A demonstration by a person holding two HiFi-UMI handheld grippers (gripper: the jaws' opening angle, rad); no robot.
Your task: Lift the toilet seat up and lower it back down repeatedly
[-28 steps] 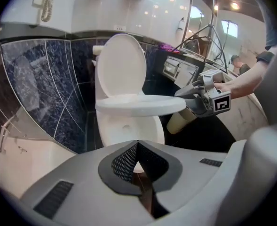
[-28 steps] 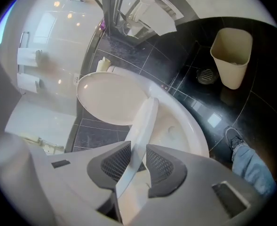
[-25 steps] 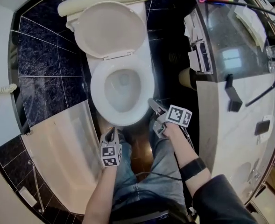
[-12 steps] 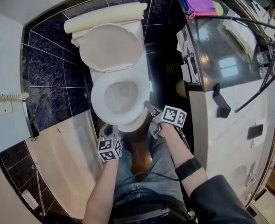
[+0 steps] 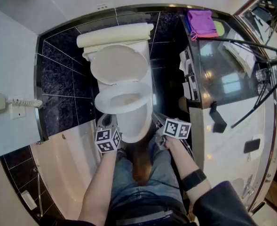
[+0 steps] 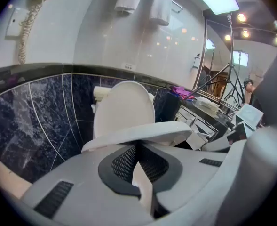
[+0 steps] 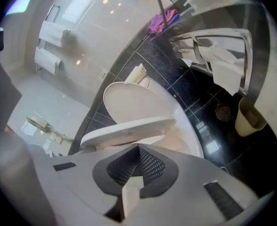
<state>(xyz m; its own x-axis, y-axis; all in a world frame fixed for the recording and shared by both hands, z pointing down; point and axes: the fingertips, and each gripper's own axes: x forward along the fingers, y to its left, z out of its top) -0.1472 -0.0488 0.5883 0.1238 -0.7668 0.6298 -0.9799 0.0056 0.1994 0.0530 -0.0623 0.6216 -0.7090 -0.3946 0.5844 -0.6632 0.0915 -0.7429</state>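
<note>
Found the toilet seat point(image 6: 143, 133) lifted partway off the bowl point(image 5: 139, 126), well short of the upright lid point(image 5: 119, 64) behind. Noted the left gripper point(image 6: 137, 147) at the seat's front edge, jaws pressed together, nothing visible between the pads. Recorded the right gripper point(image 7: 138, 149) at the same edge, jaws just drawn closed, likewise empty. Judged both sets of tips to sit beneath the rim, possibly propping it; could not confirm contact. Observed a purple cloth point(image 5: 201, 22) on the counter point(image 5: 213, 55).
</note>
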